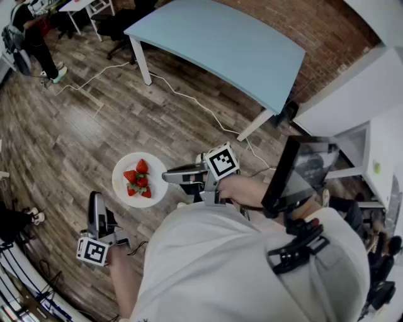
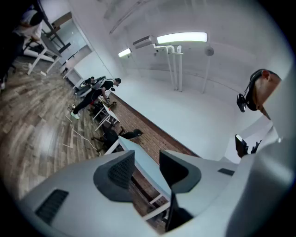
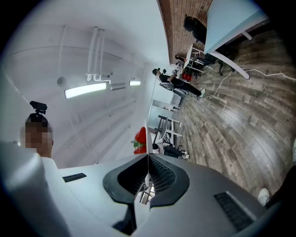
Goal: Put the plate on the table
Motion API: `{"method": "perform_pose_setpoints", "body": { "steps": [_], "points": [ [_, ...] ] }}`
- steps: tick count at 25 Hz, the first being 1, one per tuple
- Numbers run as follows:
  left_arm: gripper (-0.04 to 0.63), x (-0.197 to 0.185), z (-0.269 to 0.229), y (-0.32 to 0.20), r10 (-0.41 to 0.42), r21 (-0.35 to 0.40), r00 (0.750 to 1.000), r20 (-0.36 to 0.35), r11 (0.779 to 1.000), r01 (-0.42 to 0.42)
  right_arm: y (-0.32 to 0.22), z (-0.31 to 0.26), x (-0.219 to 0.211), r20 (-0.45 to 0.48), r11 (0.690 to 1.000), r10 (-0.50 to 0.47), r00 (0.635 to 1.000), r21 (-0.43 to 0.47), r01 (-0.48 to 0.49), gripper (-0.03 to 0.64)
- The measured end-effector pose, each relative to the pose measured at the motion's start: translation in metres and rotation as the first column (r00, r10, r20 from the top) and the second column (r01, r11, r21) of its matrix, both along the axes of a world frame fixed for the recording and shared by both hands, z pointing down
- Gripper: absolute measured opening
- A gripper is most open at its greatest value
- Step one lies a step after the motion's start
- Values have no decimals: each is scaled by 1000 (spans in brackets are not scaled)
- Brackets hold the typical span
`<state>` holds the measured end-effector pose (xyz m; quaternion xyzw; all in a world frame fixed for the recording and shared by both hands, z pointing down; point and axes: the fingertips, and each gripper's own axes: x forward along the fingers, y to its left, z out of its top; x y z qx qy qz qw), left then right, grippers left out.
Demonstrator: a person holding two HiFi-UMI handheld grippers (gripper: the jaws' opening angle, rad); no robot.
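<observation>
A white plate [image 1: 155, 165] carrying several strawberries [image 1: 138, 181] hangs level above the wood floor. My right gripper [image 1: 166, 177] is shut on its right rim. In the right gripper view the plate [image 3: 147, 133] shows edge-on as a thin white line pinched between the pads, with the strawberries [image 3: 140, 139] just left of it. The light blue table [image 1: 220, 44] stands ahead, some way beyond the plate. My left gripper [image 1: 96, 197] sits low at the left, below the plate and apart from it. Its jaws stand open and empty in the left gripper view [image 2: 147, 156], with the table [image 2: 144, 169] seen between them.
A white cable [image 1: 189, 97] snakes over the floor under the table. A person [image 1: 30, 34] stands at the far left by white desks [image 1: 82, 7] and a black chair [image 1: 119, 24]. White furniture [image 1: 371, 100] stands on the right against a brick wall [image 1: 315, 25].
</observation>
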<state>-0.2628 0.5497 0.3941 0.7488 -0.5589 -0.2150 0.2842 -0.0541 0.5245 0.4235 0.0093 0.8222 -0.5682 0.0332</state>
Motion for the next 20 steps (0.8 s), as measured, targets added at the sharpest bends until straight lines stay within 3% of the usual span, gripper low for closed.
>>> {"method": "perform_pose_setpoints", "body": {
  "steps": [5,8,10,11,12,13,15,16,17,20],
  "points": [
    [155,-3,-10,2,7,2,992,125,1000,-8,-1,7,2,-14,1000,20,1000,-8,-20,15],
    [155,13,-10,-3,61,-33,964,259,998,-54,-4,10,4,-11,999,34,999,-14,-34,15],
    [155,33,-13,-11,122,-64,905,407,992,-105,-11,13,9,-22,998,51,998,-23,-51,15],
    [125,43,-14,-15,152,-82,860,486,988,-129,-15,15,11,-29,998,61,998,-26,-61,15],
    [42,53,-14,-20,178,-98,810,558,984,-149,-21,18,14,-35,997,71,997,-28,-72,15],
    [0,62,-14,-25,203,-115,760,617,979,-168,-27,20,17,-41,996,82,996,-28,-83,15],
    [0,86,-15,-38,261,-154,675,690,964,-216,-44,23,27,-49,994,103,993,-28,-105,15],
    [0,98,-14,-46,292,-172,649,702,955,-244,-54,25,33,-52,993,114,992,-28,-115,15],
    [0,110,-14,-54,321,-187,640,698,944,-271,-65,27,39,-56,992,124,991,-28,-126,15],
    [0,139,-19,-82,373,-206,653,659,925,-320,-97,32,56,-56,988,151,987,-32,-153,15]
  ]
}}
